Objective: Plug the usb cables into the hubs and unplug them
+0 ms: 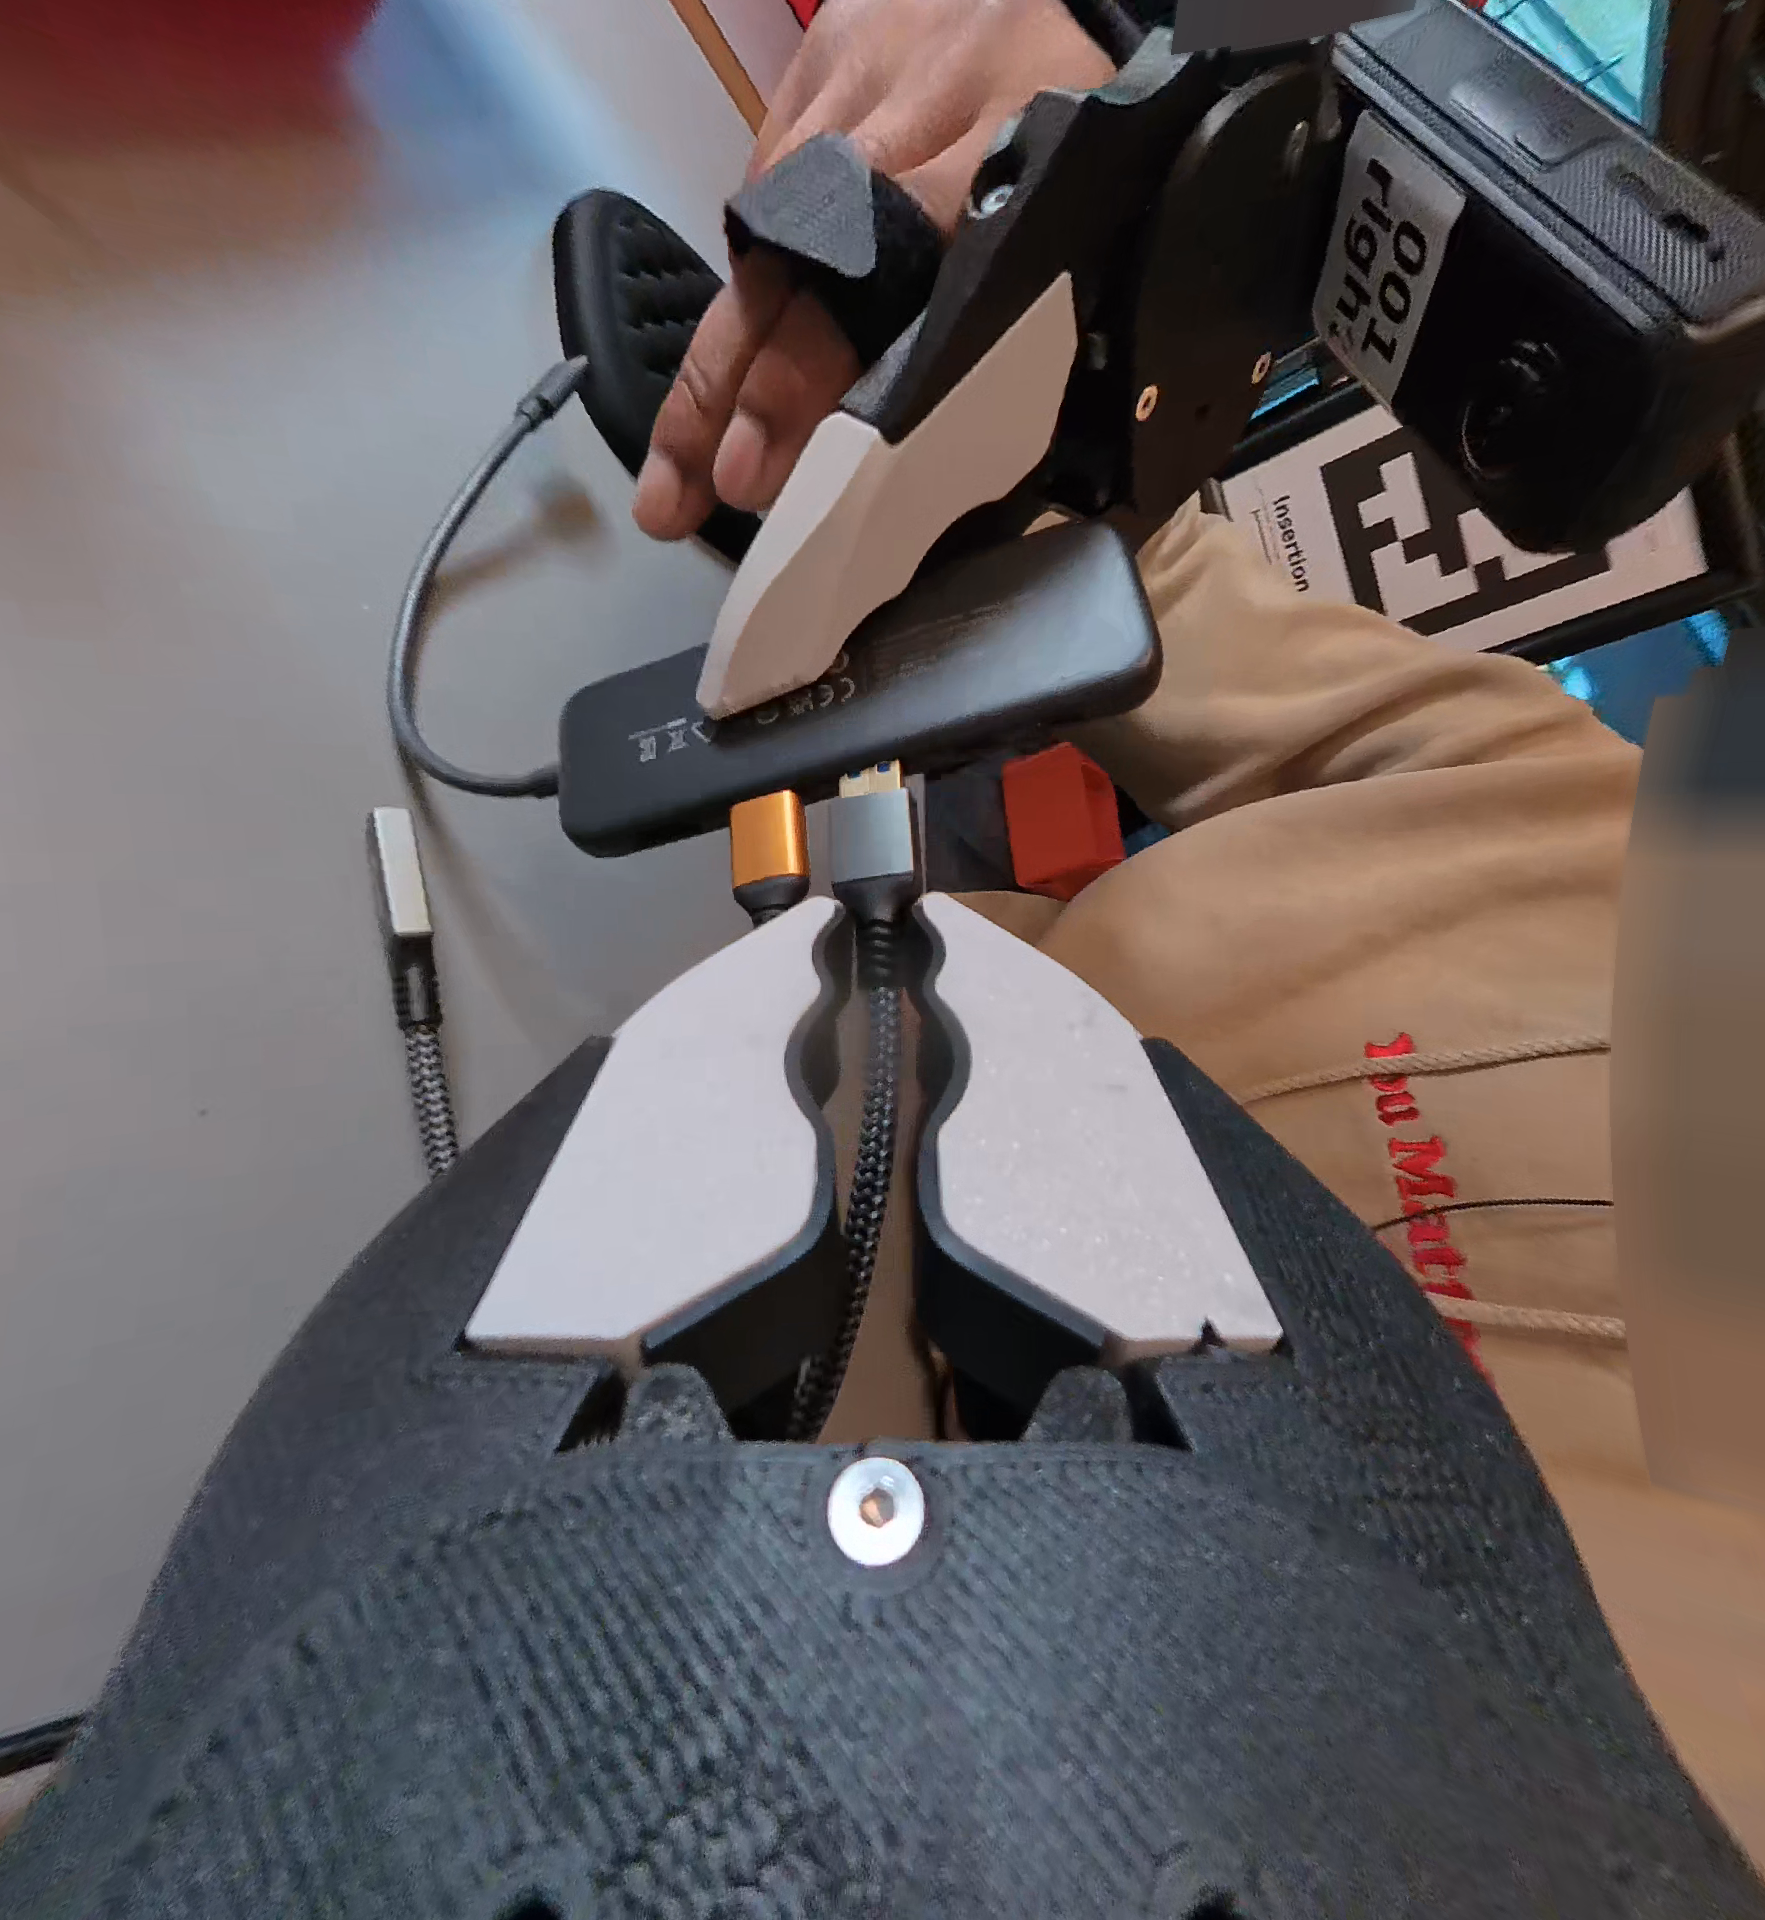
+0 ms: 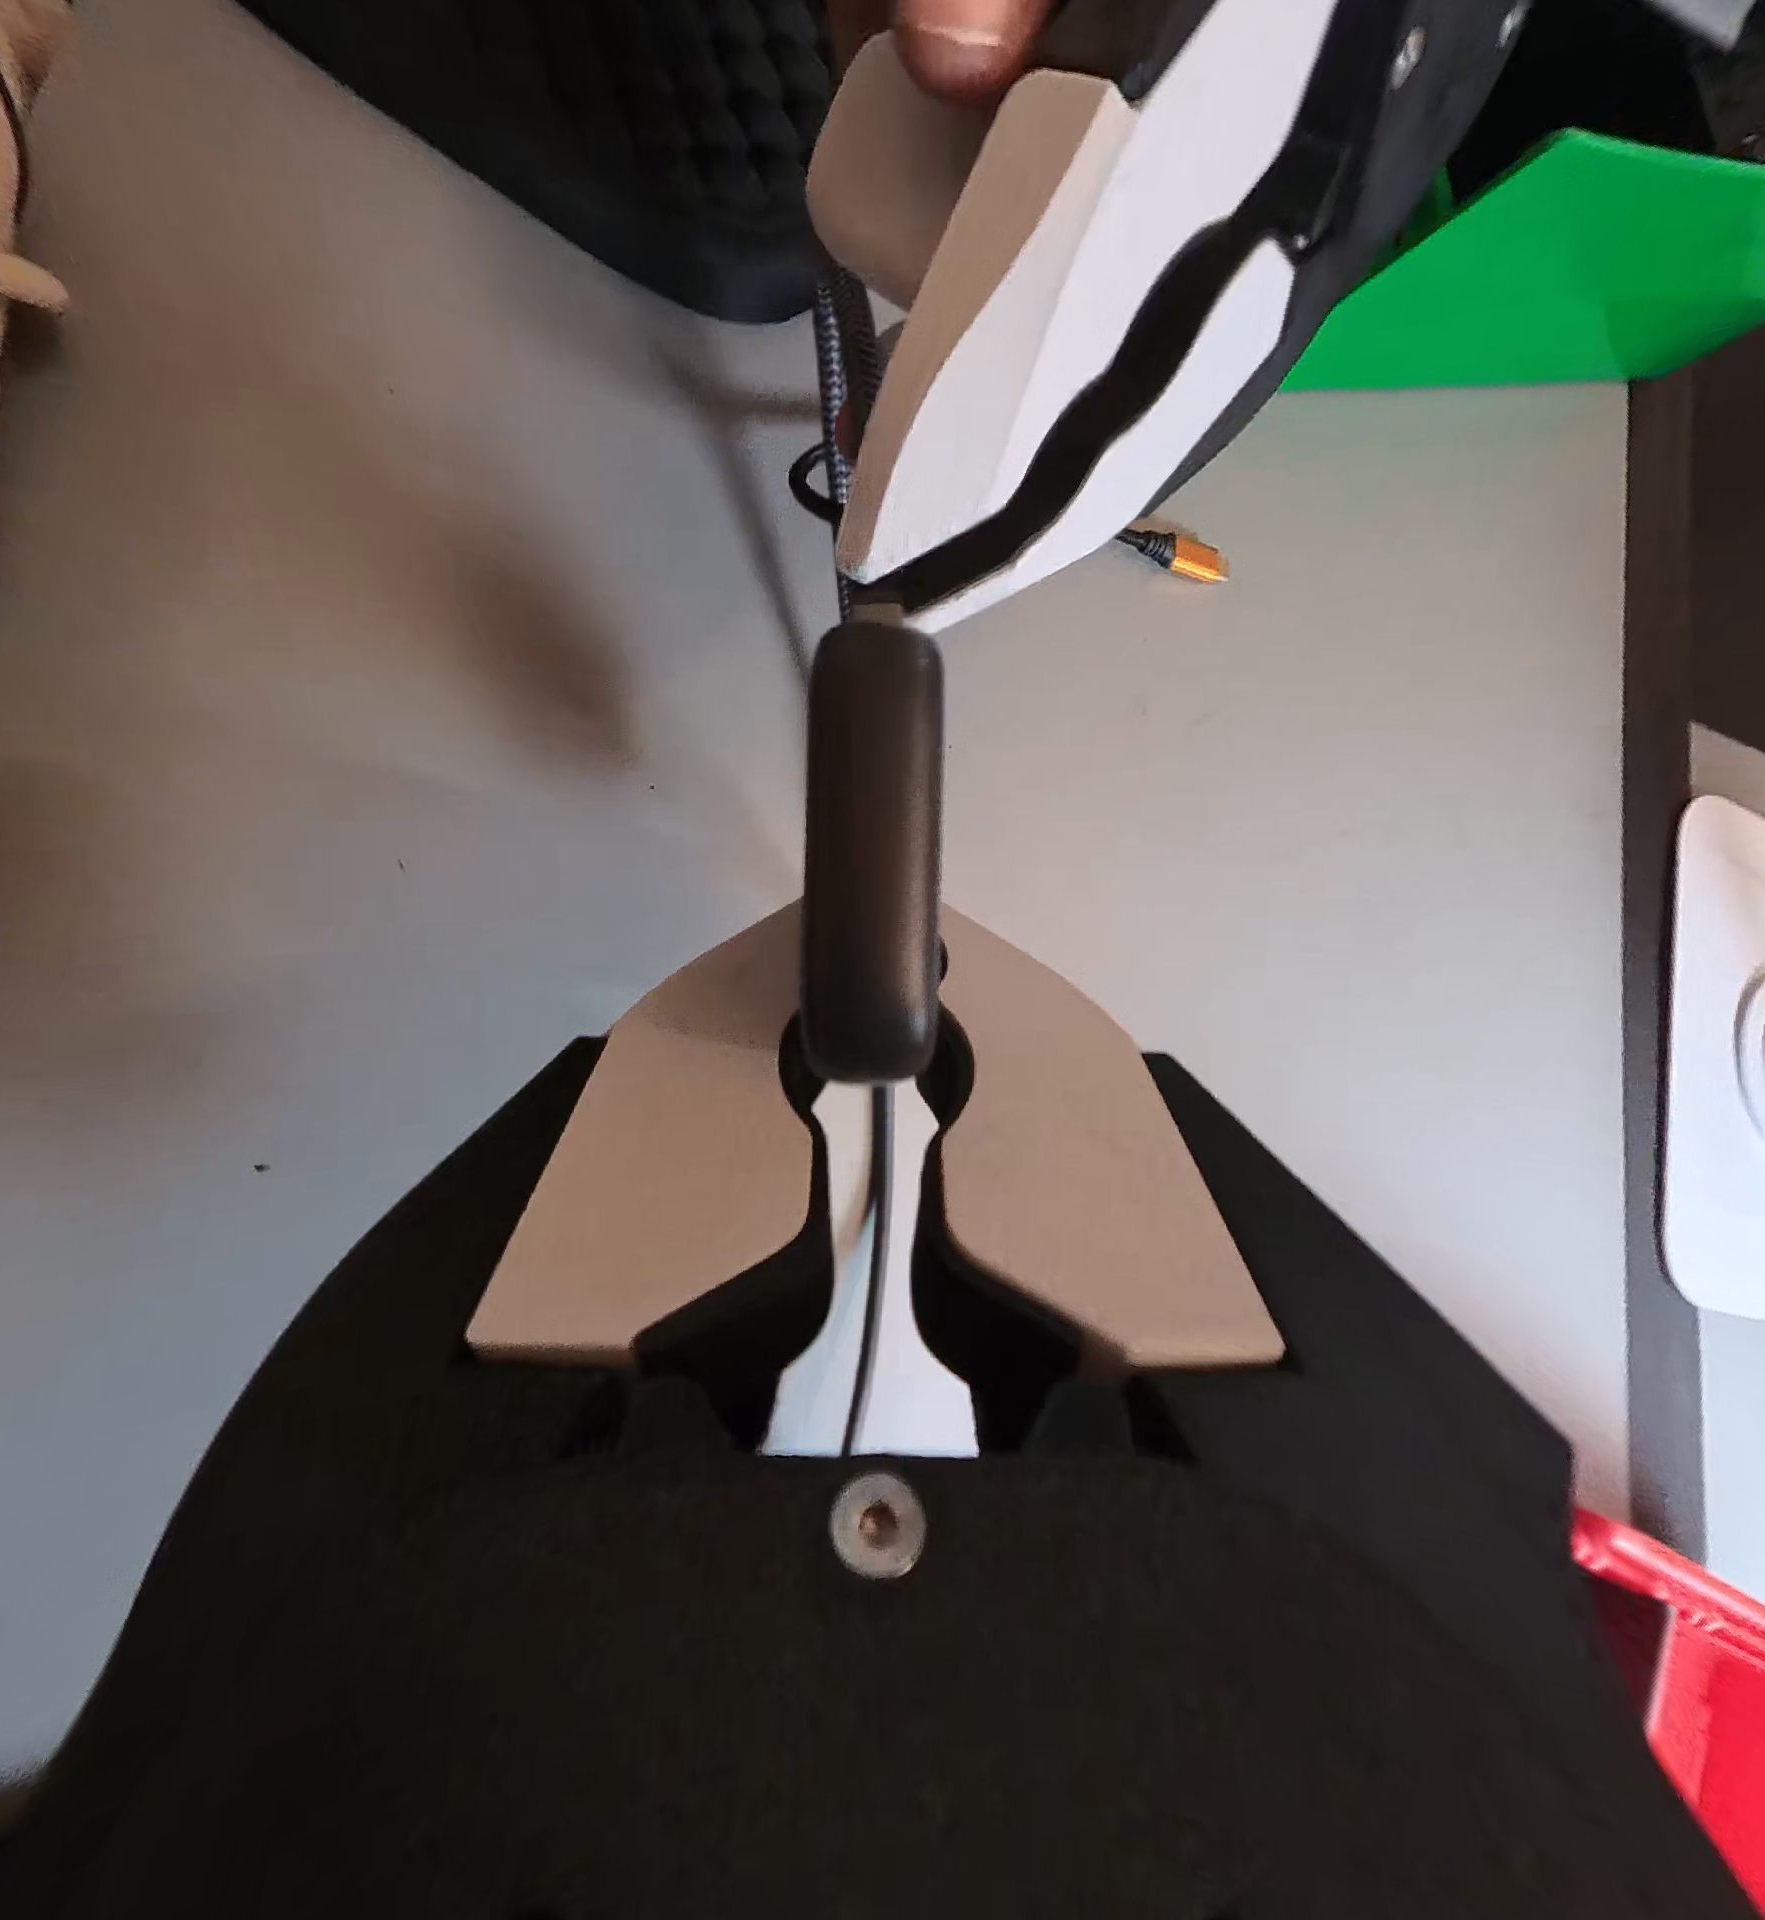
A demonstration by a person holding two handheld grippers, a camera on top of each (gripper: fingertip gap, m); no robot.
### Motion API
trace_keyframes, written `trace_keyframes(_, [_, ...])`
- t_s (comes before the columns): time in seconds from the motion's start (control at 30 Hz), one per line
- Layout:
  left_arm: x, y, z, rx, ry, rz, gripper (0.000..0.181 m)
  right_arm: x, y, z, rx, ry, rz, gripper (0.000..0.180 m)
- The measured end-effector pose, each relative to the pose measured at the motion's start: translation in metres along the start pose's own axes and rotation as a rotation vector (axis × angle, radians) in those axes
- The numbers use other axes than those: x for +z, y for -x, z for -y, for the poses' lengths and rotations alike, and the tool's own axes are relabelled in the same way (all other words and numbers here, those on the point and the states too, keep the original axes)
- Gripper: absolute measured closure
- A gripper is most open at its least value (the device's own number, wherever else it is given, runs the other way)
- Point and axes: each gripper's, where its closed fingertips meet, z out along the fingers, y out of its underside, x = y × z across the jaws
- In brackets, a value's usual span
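In the left wrist view my left gripper (image 1: 878, 920) is shut on a black braided cable (image 1: 873, 1122) just behind its grey USB plug (image 1: 873, 836). The plug's metal tip is at a port in the edge of the black hub (image 1: 961, 665), with part of the tip still showing. An orange plug (image 1: 769, 836) sits in the port beside it. The right gripper's upper finger (image 1: 857, 540) presses on the hub's top. In the right wrist view my right gripper (image 2: 873, 935) is shut on the hub (image 2: 873, 831), seen edge-on. The left gripper (image 2: 893, 592) is at its far end.
A loose silver USB plug (image 1: 398, 873) on a braided cable lies on the grey table (image 1: 182, 935). A loose orange connector (image 2: 1198, 566) lies farther off. The person's tan sweatshirt (image 1: 1377, 935) is close on one side. A green object (image 2: 1584, 260), white holder (image 2: 1751, 1060) and red bin (image 2: 1740, 1714) stand along the table's edge.
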Motion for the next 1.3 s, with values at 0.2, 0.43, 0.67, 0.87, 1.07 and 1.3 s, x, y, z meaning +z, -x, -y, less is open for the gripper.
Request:
trace_keyframes(0.2, [-0.006,-0.003,0.002,0.327,-0.019,0.140,0.159,-0.001,0.000,0.004,0.116,-0.081,0.044,0.167])
trace_keyframes(0.43, [-0.011,0.009,0.006,0.715,0.015,0.495,0.166,0.001,-0.002,0.012,0.187,-0.149,0.100,0.167])
trace_keyframes(0.67, [-0.007,0.003,0.010,0.760,0.039,0.482,0.172,0.007,0.000,0.020,0.177,-0.093,0.128,0.168])
trace_keyframes(0.87, [-0.004,-0.005,0.014,0.768,0.030,0.464,0.172,0.008,0.004,0.024,0.215,-0.110,0.177,0.168])
trace_keyframes(1.07, [-0.015,-0.007,0.019,0.739,-0.052,0.438,0.172,-0.014,-0.013,0.034,0.248,-0.193,0.072,0.158])
trace_keyframes(1.3, [-0.011,-0.008,0.019,0.795,-0.055,0.482,0.172,-0.039,-0.018,0.055,0.157,-0.087,0.035,0.167])
